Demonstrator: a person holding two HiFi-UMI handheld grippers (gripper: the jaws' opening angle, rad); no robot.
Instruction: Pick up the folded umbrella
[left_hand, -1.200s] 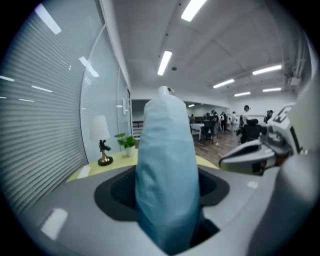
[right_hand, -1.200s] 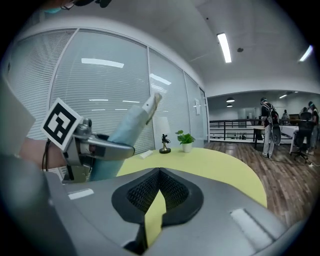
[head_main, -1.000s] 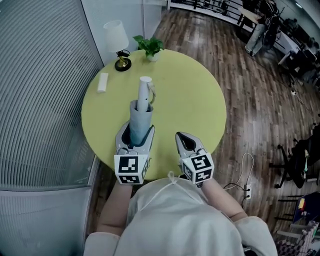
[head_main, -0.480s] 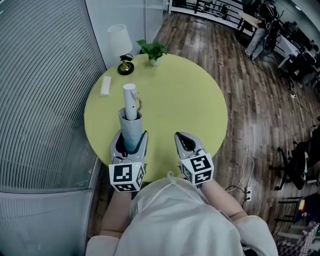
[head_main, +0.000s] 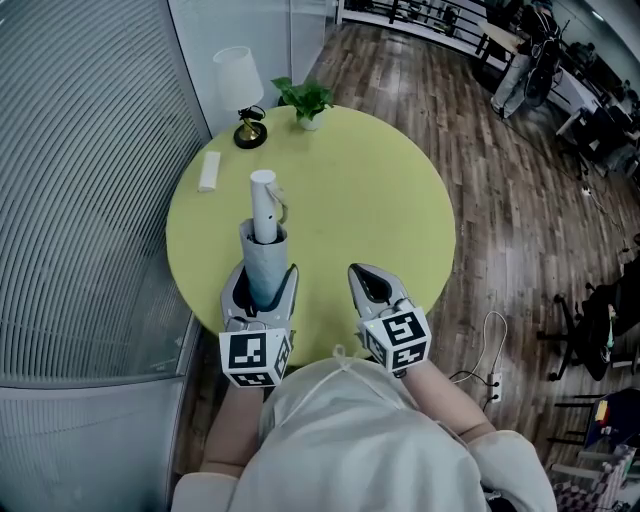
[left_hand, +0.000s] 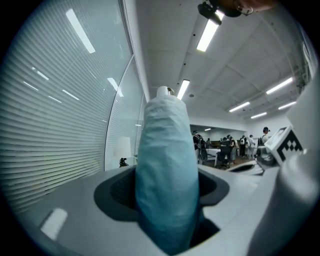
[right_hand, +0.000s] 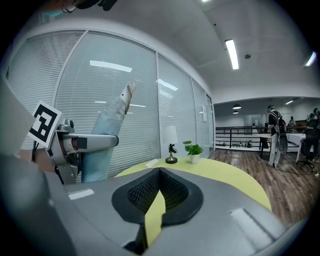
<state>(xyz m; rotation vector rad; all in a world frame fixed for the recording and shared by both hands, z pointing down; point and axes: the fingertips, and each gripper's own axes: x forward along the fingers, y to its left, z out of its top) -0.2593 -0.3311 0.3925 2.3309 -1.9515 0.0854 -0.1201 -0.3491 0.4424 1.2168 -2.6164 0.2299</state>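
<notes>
1. Umbrella (head_main: 264, 235), folded, stands tilted over the worktop's (head_main: 370, 180) near-left edge, clenched low in the left hand-held gripper (head_main: 264, 276).
2. Right hand-held gripper (head_main: 372, 282) is closed, empty.
3. Soft sleeve, stiff core, probably light; this lower-body grip suits.

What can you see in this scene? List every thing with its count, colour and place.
table: one, yellow-green, round, centre.
folded umbrella: one, pale blue with white handle, pointing up at the table's near left edge.
lamp: one, white shade, dark base, table's far edge.
potted plant: one, green in a white pot, right of the lamp.
small flat block: one, white, table's left edge.
left gripper: one, grey, closed on the folded umbrella.
right gripper: one, grey, jaws together, empty, table's near edge.
</notes>
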